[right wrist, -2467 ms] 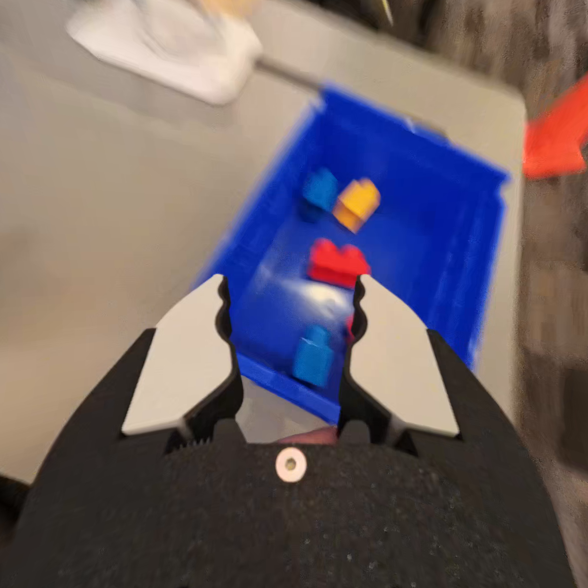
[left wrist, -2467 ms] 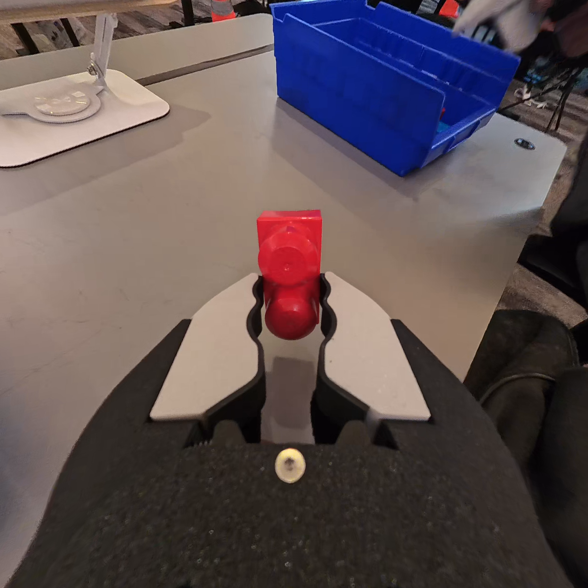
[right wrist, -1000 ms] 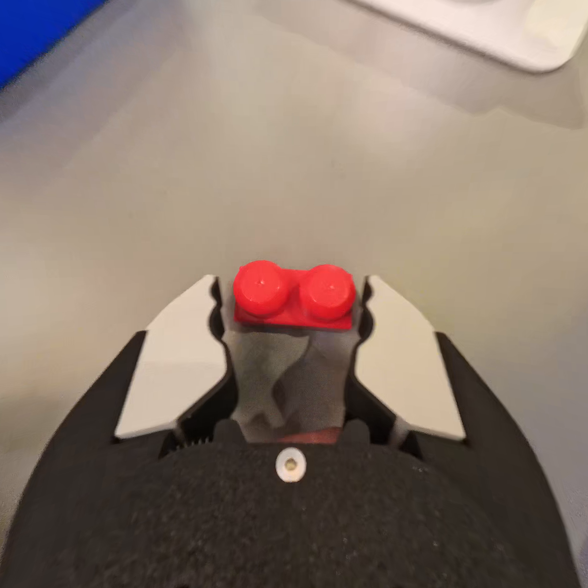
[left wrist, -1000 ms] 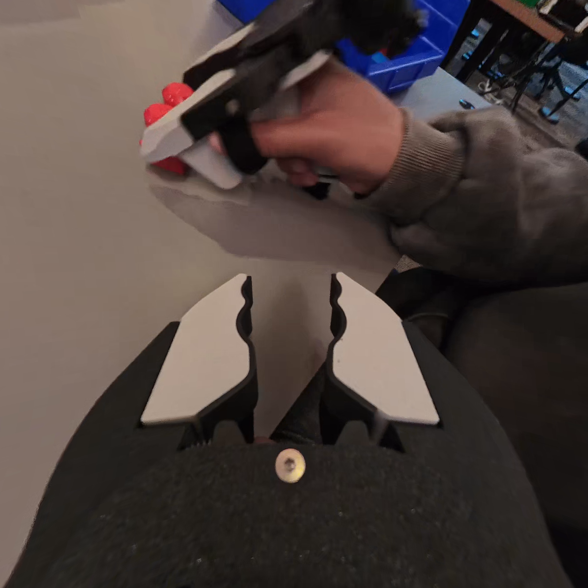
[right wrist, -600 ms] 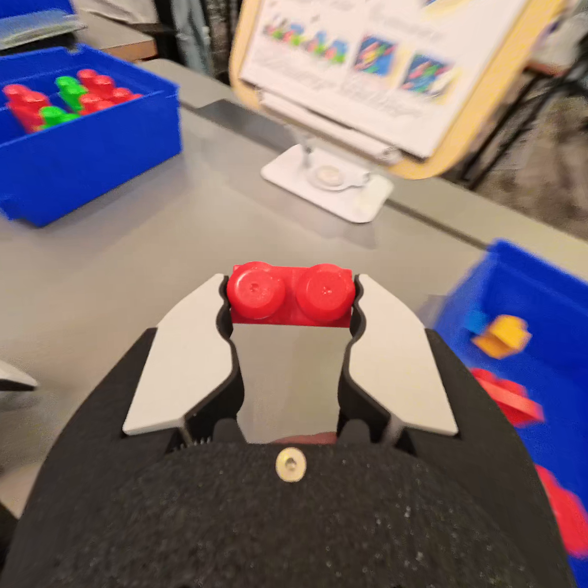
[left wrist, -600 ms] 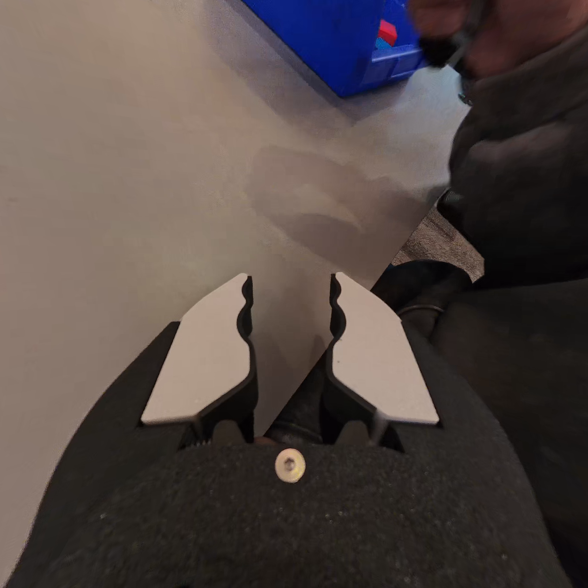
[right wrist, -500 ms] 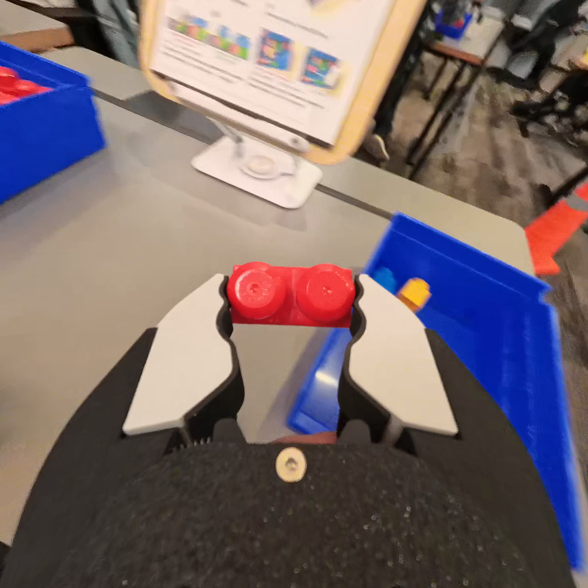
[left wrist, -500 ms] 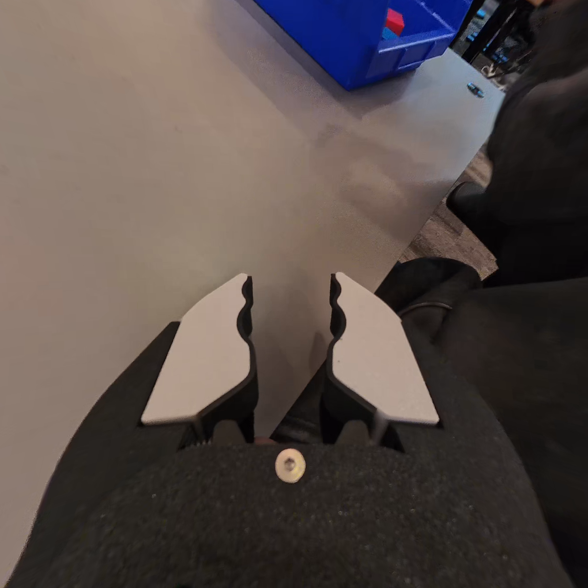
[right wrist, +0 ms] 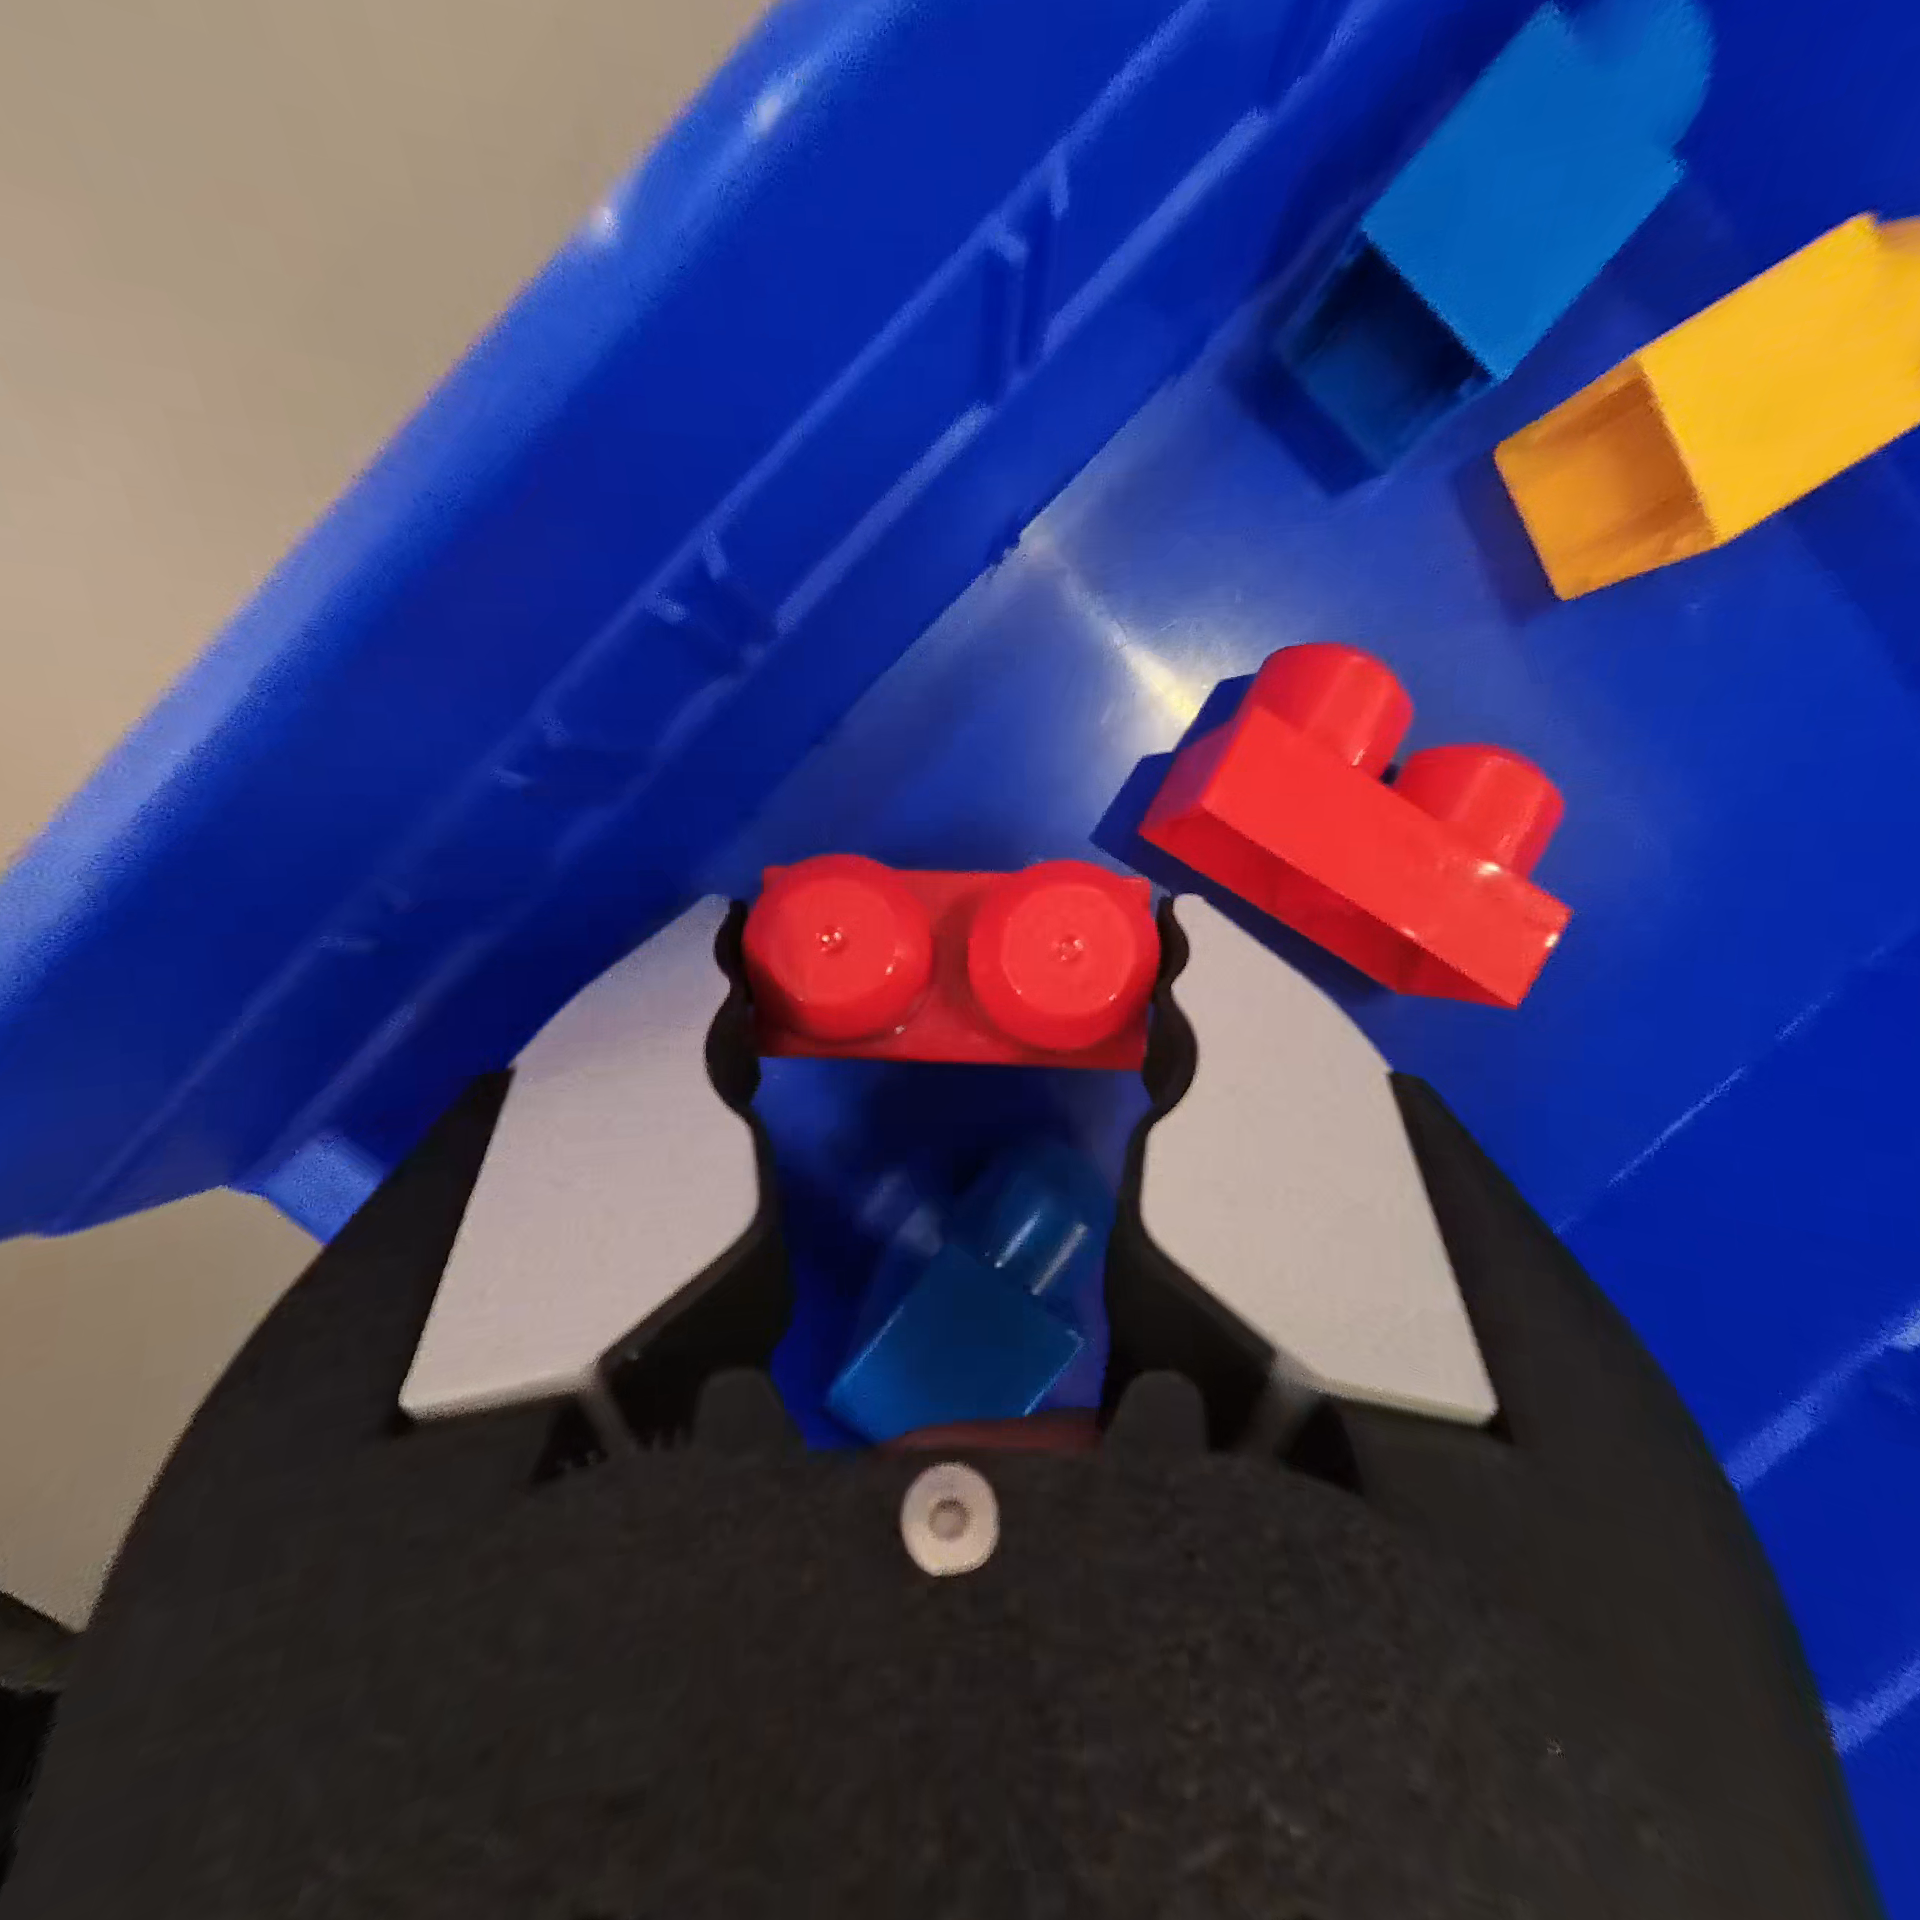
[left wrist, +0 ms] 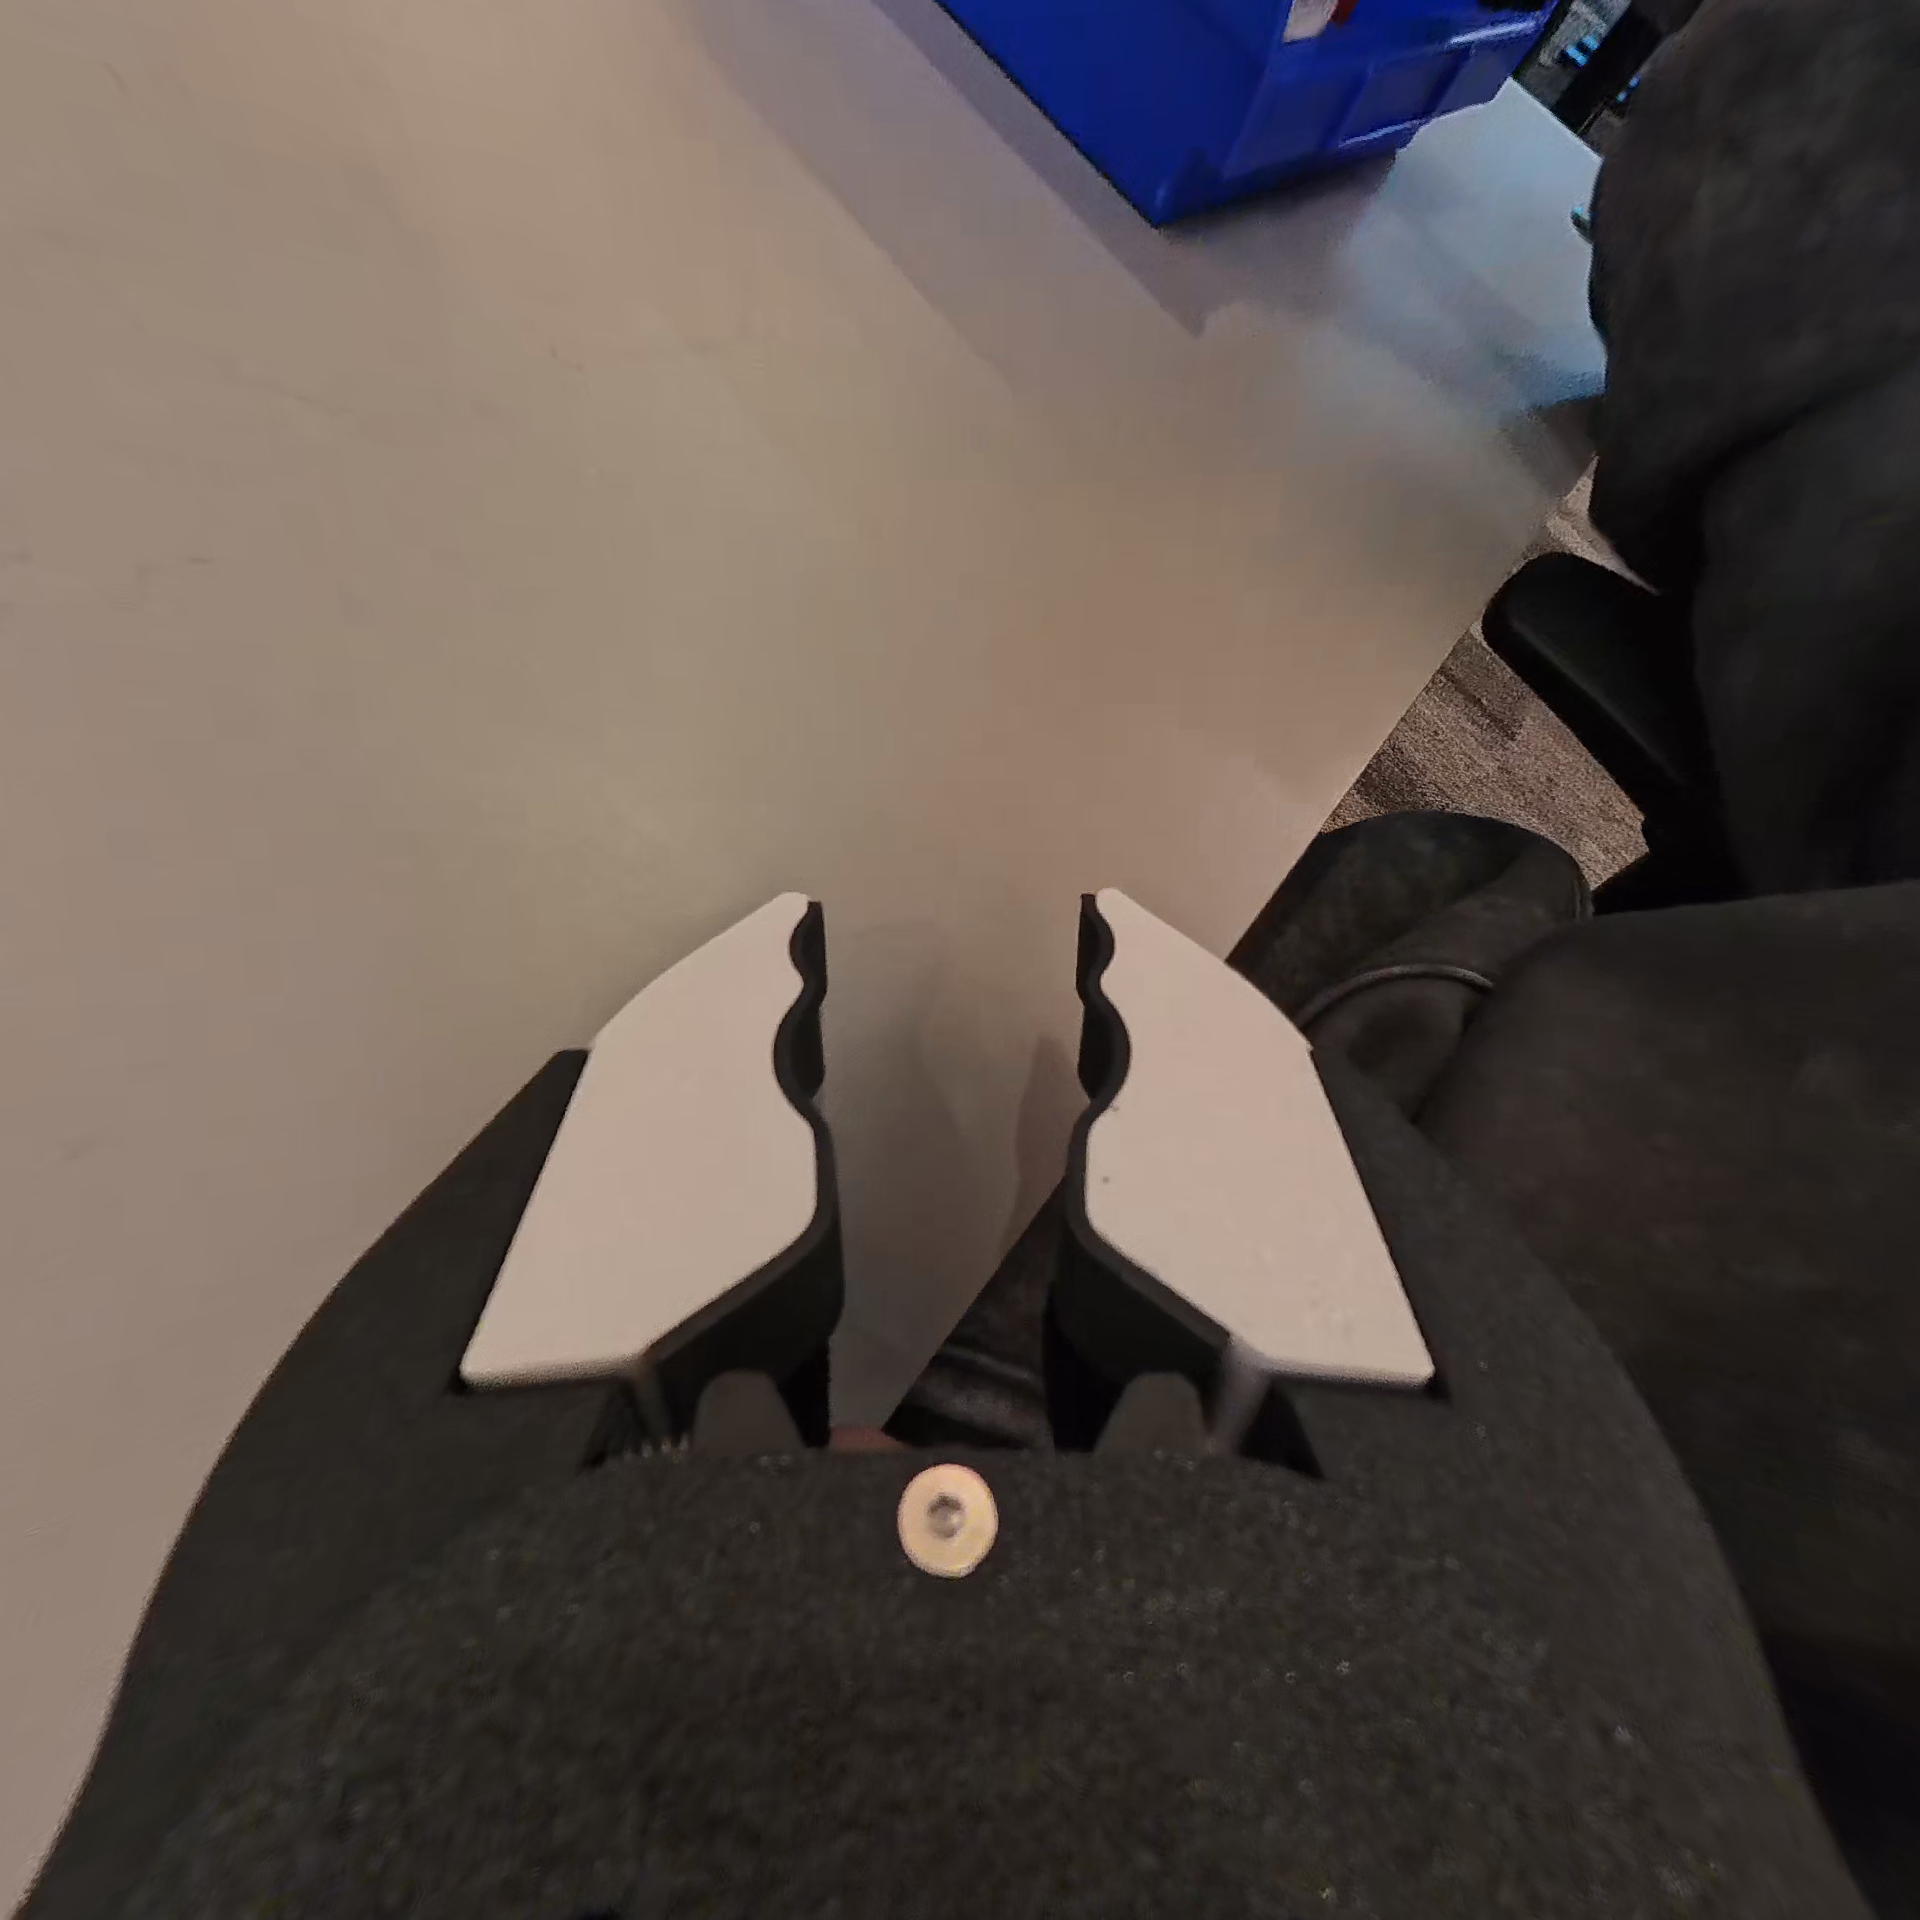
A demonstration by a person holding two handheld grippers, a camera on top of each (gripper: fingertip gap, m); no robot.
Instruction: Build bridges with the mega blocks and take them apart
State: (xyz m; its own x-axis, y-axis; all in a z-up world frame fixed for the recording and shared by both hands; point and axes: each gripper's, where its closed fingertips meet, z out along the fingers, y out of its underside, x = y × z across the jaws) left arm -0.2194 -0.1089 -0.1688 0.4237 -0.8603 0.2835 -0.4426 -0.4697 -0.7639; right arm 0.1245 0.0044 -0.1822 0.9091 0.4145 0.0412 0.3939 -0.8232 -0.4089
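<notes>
Moved: right gripper (right wrist: 951, 971) has swung from above the table to inside the blue bin (right wrist: 644, 582), carrying the red two-stud block (right wrist: 951, 971) with it.
Right tongs: pinching that block by its short ends, studs facing the camera.
Left tongs: left gripper (left wrist: 948, 1013) spread with nothing between the fingers, hovering over the grey table (left wrist: 416, 520) near its edge.
Bin contents: another red block (right wrist: 1351, 831) just beside the held one, a blue block (right wrist: 966, 1340) lower down, a second blue block (right wrist: 1496, 197) and a yellow block (right wrist: 1704, 405) farther in.
Meaning: looks like the take-apart half, with this piece about to be dropped among the others.
Next: likely opening the fingers; no bridge shows on the table in either view.
</notes>
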